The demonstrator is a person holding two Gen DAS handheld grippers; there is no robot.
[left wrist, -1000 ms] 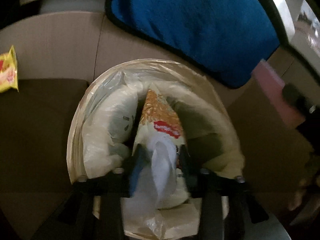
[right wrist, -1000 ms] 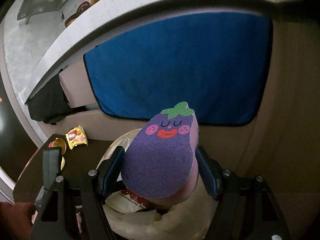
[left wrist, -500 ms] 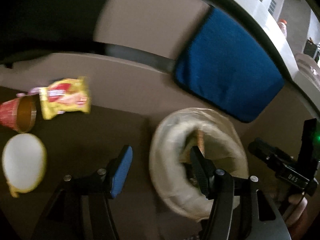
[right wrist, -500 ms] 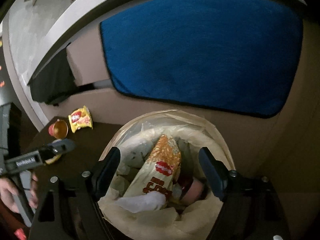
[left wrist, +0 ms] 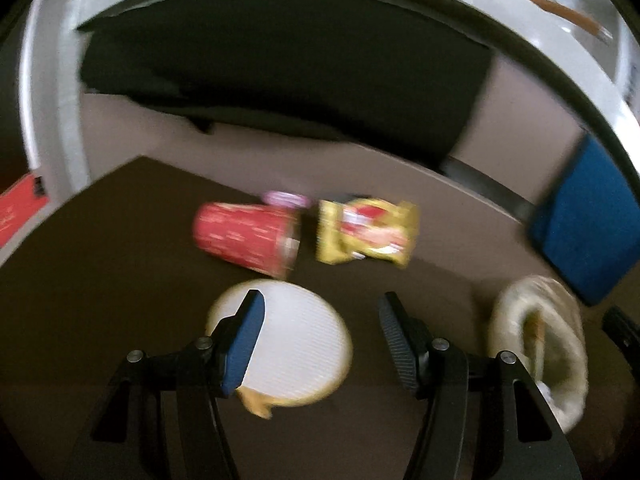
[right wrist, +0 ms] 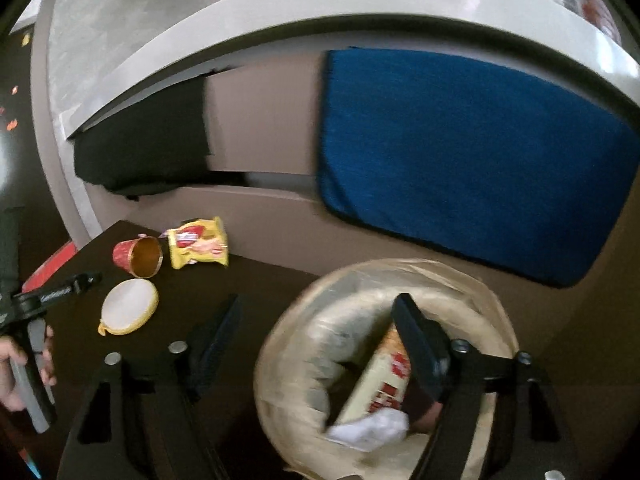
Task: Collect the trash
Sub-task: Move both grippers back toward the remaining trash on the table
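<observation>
My left gripper is open and empty above the dark table. Below it lies a round white lid with a yellow rim. Beyond lie a red paper cup on its side and a yellow snack packet. The lined trash bin stands at the right. My right gripper is open and empty above the bin, which holds a snack bag and white paper. The right view also shows the cup, packet, lid and my left gripper.
A blue cloth and a black cloth hang over the beige sofa back behind the table. A white counter edge runs above. A red object sits at the table's far left.
My left gripper let the wrapper drop into the bin, opened and swung left over the lid. My right gripper dropped the purple sponge into the bin and shifted left.
</observation>
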